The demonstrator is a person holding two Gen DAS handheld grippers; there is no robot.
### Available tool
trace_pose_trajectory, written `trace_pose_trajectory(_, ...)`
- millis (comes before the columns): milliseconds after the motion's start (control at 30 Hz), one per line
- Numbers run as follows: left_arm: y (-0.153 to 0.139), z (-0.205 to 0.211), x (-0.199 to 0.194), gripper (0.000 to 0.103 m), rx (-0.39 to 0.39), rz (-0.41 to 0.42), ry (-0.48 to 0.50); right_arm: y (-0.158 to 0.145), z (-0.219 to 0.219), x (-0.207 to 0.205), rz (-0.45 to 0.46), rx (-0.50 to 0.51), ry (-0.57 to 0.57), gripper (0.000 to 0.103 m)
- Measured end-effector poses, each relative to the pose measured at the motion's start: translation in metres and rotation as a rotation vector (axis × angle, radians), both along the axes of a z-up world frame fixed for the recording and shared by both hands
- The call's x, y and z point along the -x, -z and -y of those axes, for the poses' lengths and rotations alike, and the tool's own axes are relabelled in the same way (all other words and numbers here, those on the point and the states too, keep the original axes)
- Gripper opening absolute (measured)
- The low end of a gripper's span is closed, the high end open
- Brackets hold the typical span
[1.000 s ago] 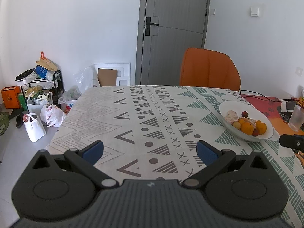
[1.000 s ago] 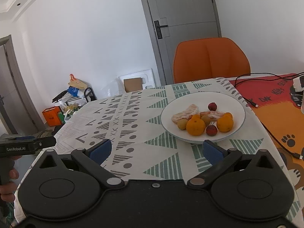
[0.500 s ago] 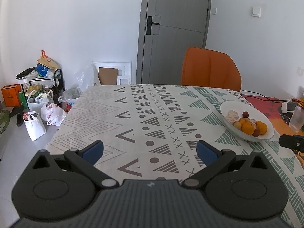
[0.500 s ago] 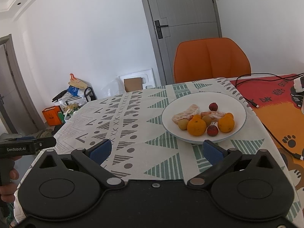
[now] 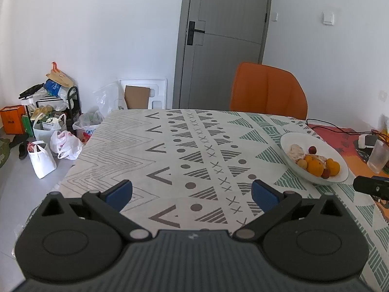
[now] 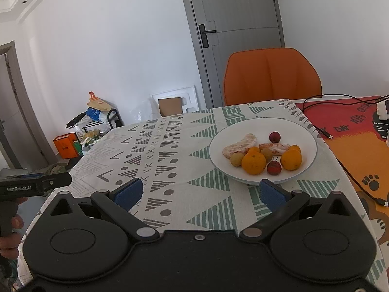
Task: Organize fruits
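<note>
Left gripper [image 5: 192,193]: held level, jaws spread wide, nothing between the blue pads [image 5: 119,193]. Right gripper [image 6: 199,193]: held level, jaws spread wide, nothing between its pads [image 6: 128,192]. In the right wrist view, a hand [image 6: 9,231] grips the left gripper's handle at far left.

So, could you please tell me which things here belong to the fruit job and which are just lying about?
Job: white plate; oranges; peeled segments; small red fruits; right claw, open.

Lying about: orange chair; black cable; bags; plastic cup.
</note>
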State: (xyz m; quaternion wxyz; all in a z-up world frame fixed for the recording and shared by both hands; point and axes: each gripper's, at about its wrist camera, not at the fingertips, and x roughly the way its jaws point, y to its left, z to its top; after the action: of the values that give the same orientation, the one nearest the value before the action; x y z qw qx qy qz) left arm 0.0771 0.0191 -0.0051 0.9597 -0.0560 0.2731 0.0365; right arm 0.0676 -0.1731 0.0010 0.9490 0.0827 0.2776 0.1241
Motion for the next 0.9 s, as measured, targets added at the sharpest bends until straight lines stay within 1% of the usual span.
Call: trace_pose_trajectory(900,-0.0022,0.0041,0.0023,0.103,-0.027,0.008,0.016,0.0056,0.0065,-0.0002,-0.008,-0.01,0.02,0.103)
